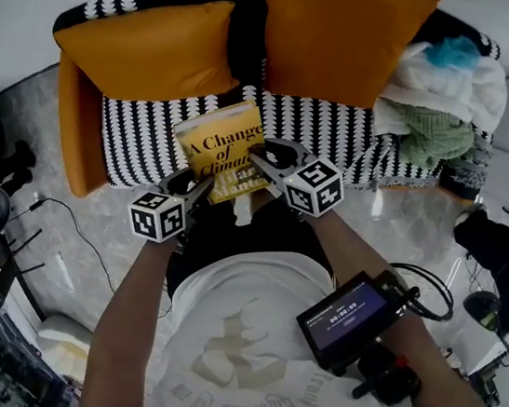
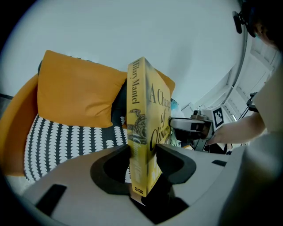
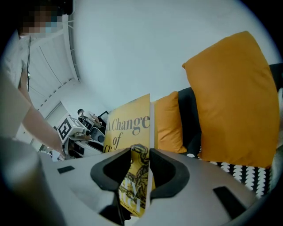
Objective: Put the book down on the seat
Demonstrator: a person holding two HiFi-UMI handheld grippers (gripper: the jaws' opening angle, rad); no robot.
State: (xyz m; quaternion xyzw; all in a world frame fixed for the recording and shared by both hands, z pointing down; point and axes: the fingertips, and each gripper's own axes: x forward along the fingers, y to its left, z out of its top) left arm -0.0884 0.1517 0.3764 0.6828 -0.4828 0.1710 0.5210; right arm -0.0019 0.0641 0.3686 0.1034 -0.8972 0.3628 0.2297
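A yellow hardback book is held between both grippers over the front of the black-and-white patterned sofa seat, cover facing up. My left gripper is shut on its near-left, spine-side edge; in the left gripper view the pads clamp the book on both faces. My right gripper grips the right edge, and the right gripper view shows the book pinched between its jaws. I cannot tell whether the book touches the seat.
Two orange cushions lean against the sofa back. A pile of clothes fills the seat's right end. An orange armrest bounds the left side. Cables and equipment lie on the floor around the person.
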